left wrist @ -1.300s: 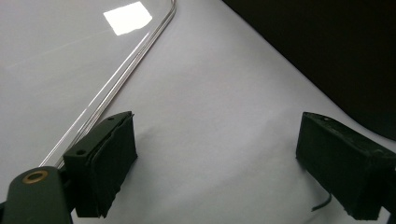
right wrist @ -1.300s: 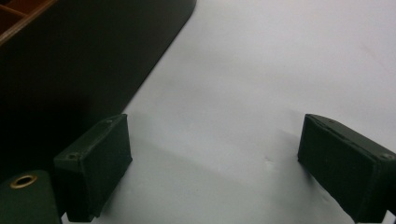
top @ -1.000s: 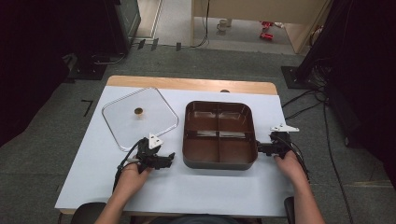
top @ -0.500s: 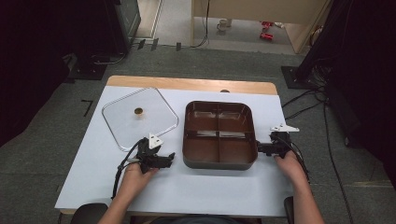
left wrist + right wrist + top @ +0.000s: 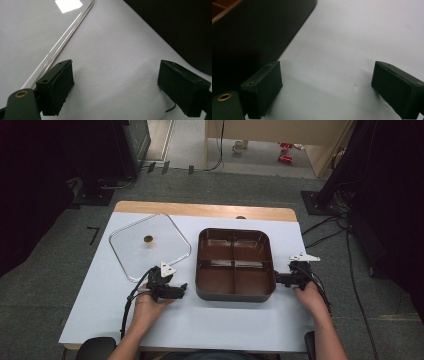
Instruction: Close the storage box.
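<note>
While both hands rest low on the white surface (image 5: 240,320), the brown four-compartment tray (image 5: 235,265) is seen standing between the two claws. The left claw (image 5: 181,290) is held just beside the tray's left wall, near its front corner, with its jaws spread wide and nothing between them; in the left gripper view the left claw (image 5: 116,87) is shown above bare surface, with the rim of the clear square lid (image 5: 62,42) at its left. The lid (image 5: 149,245) lies flat, left of the tray, apart from it. The right claw (image 5: 278,279) is placed against the tray's right side, likewise released, the tray's dark wall (image 5: 257,32) being seen beside its left jaw.
</note>
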The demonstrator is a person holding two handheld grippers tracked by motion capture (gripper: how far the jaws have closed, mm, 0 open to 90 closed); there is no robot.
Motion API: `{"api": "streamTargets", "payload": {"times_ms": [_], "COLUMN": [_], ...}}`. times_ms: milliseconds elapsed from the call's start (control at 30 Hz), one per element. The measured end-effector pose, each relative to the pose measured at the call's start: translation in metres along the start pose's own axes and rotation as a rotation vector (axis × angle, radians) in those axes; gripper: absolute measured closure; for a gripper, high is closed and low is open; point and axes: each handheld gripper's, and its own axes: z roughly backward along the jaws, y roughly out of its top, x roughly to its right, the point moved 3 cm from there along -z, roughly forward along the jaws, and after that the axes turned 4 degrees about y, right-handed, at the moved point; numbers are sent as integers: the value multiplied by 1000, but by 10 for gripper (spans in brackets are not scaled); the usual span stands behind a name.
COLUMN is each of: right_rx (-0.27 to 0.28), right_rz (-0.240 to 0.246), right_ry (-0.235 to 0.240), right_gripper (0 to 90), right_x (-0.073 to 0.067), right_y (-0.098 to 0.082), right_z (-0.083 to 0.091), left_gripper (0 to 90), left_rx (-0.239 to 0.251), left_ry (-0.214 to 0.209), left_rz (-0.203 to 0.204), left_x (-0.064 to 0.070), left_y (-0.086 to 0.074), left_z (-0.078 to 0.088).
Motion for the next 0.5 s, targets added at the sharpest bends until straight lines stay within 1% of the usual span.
{"api": "streamTargets", "payload": {"times_ms": [100, 167, 200, 300, 367, 433, 467, 500], "right_rx": [-1, -1, -1, -2, -2, -2, -2, -2], "right_rz": [0, 0, 1, 0, 0, 0, 0, 0], "right_ry": [0, 0, 0, 0, 0, 0, 0, 0], "right_gripper": [90, 90, 90, 90, 90, 90, 90, 90], "right_x": [0, 0, 0, 0, 0, 0, 0, 0], "right_y": [0, 0, 0, 0, 0, 0, 0, 0], "right_z": [0, 0, 0, 0, 0, 0, 0, 0], "left_gripper": [168, 223, 225, 224, 224, 225, 225, 227], "left_rx": [-23, -19, -22, -4, -3, 0, 13, 13], "left_ry": [-18, -53, -69, -75, -85, -86, -98, -98], "left_rz": [-5, 8, 12, 23, 33, 34, 46, 46], "left_x": [-1, -2, -2, -3, -5, -8, -10, -10], "left_y": [2, 4, 5, 7, 9, 11, 14, 14], "left_z": [2, 4, 6, 10, 13, 17, 20, 20]}}
